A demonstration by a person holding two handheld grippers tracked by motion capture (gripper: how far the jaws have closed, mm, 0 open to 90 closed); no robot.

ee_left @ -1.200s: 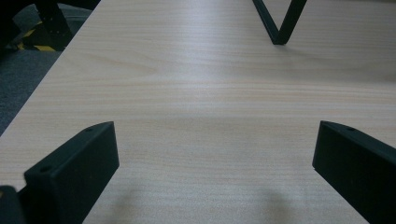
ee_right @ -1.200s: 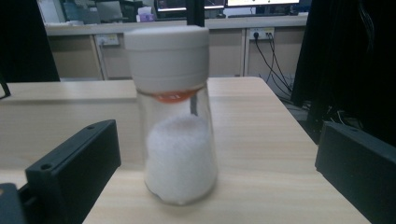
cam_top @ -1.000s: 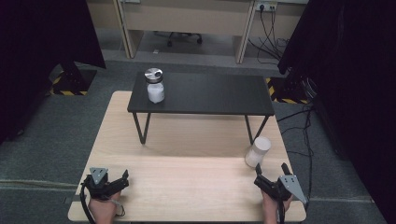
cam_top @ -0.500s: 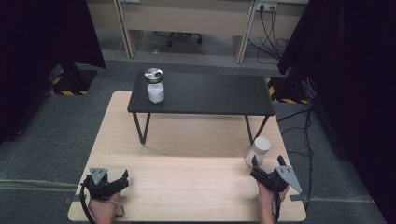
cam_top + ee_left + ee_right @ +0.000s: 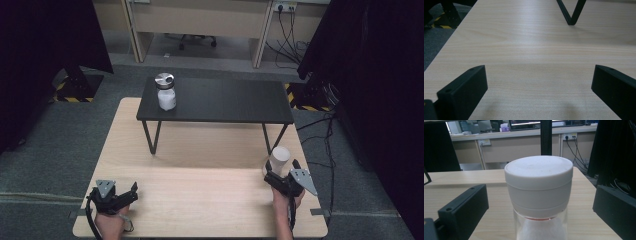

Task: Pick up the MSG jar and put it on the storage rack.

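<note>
A clear jar with a white lid (image 5: 279, 159) stands on the wooden table (image 5: 200, 150) near its right edge. My right gripper (image 5: 281, 176) is open just behind it; in the right gripper view the white-lidded jar (image 5: 539, 195) stands close between the two spread jaws, which do not touch it. A second jar with a silver lid (image 5: 165, 91), holding white powder, sits on the left end of the low black table (image 5: 225, 100). My left gripper (image 5: 131, 192) is open near the front left corner, over bare wood (image 5: 531, 60).
The black table's leg (image 5: 571, 15) stands ahead of the left gripper. Grey carpet surrounds the wooden table, with cables (image 5: 320, 120) on the floor at the right. Dark curtains hang on both sides.
My right gripper has moved forward and left toward the white-lidded jar, which now stands between its jaws. The left gripper has stayed where it was.
</note>
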